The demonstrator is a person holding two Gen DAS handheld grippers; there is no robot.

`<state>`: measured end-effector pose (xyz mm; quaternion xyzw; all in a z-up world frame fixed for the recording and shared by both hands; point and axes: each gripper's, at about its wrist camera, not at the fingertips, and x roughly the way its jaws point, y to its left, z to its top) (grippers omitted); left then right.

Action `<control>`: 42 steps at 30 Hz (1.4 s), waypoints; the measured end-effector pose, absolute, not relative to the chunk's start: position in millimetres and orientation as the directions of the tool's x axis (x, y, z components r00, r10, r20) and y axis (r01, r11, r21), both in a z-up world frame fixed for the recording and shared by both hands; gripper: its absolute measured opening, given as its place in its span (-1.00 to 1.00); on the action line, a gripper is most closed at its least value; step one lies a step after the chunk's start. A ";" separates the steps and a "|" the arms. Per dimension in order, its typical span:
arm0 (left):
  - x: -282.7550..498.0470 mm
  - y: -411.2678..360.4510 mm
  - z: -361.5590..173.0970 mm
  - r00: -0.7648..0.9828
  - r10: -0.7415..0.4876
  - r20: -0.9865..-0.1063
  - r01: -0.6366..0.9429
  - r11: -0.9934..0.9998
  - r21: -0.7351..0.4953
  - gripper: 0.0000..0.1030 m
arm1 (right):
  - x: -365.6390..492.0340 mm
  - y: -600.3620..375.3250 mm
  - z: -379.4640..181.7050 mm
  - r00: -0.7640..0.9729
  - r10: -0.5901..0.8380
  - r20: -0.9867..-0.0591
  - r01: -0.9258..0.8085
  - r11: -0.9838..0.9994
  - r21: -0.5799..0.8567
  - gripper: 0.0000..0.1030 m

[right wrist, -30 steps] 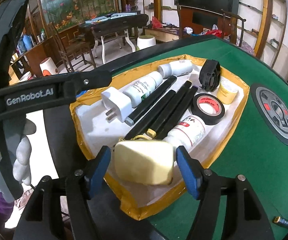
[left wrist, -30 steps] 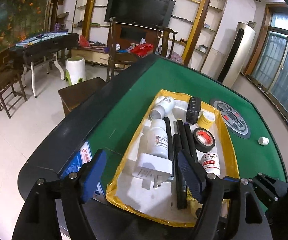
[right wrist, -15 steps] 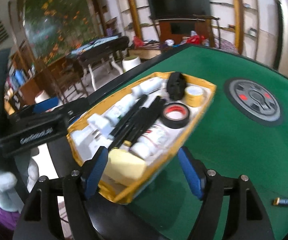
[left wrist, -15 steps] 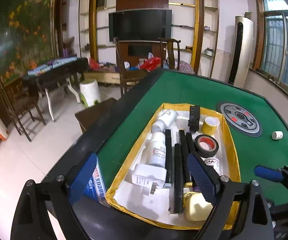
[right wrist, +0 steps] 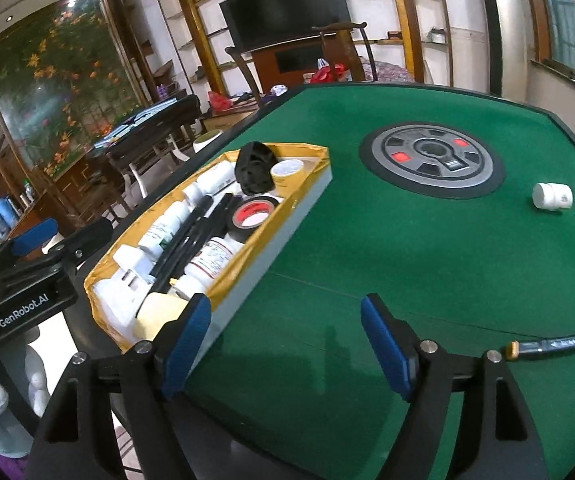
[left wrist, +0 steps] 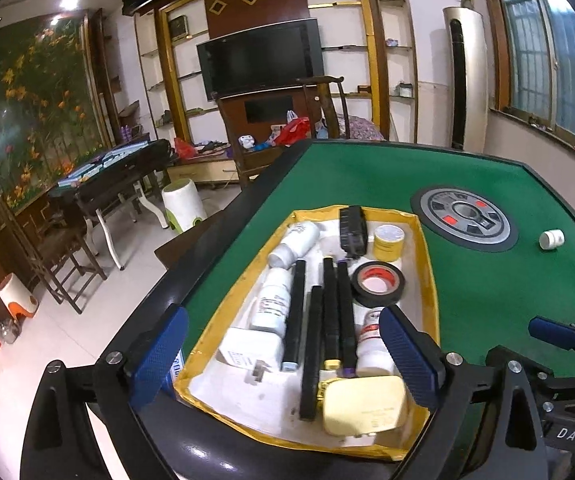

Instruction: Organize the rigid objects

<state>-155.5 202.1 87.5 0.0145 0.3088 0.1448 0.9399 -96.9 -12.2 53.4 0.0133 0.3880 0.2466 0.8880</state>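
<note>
A yellow-lined tray [left wrist: 429,280] [right wrist: 307,196] on the green table holds white bottles, black sticks [left wrist: 331,312], a black tape roll [left wrist: 377,283], a yellow tape roll [left wrist: 388,242], a white plug [left wrist: 253,354] and a pale yellow box [left wrist: 363,404] [right wrist: 155,314] at its near end. My left gripper [left wrist: 283,354] is open and empty above the tray's near end. My right gripper [right wrist: 285,342] is open and empty over bare felt right of the tray. A small white jar [right wrist: 552,196] [left wrist: 551,239] and a dark pen [right wrist: 555,343] lie loose on the felt.
A round grey dial [right wrist: 431,156] sits in the table's middle. The table's black edge [left wrist: 207,256] runs along the tray's left side. Chairs, a side table and a TV stand beyond.
The right gripper let go of the pale yellow box, which now lies in the tray's near end, and swung right over the felt. The left gripper lifted back a little.
</note>
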 end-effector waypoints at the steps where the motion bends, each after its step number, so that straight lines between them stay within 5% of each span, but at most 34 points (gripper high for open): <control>1: -155.2 199.6 87.8 0.767 0.282 -0.576 -0.260 0.958 0.122 0.90 | -97.0 -14.1 52.8 0.578 0.447 -0.683 -0.427 0.879 0.213 0.49; 15: -160.3 169.6 93.7 0.783 0.296 -0.547 -0.240 0.955 0.172 0.90 | -102.4 -34.9 50.7 0.595 0.441 -0.672 -0.394 0.889 0.234 0.50; 24: -205.6 157.1 130.3 0.905 0.315 -0.287 -0.306 0.949 0.077 0.99 | -111.5 -34.3 51.0 0.602 0.446 -0.663 -0.397 0.887 0.236 0.50; 32: -195.9 143.9 128.3 0.922 0.190 -0.338 -0.193 0.981 0.025 0.99 | -123.2 -27.9 49.9 0.630 0.409 -0.660 -0.390 0.902 0.187 0.50; 42: -190.9 155.2 110.9 0.866 0.332 -0.375 -0.326 0.942 0.082 0.99 | -130.1 -20.6 48.8 0.679 0.341 -0.651 -0.366 0.925 0.103 0.62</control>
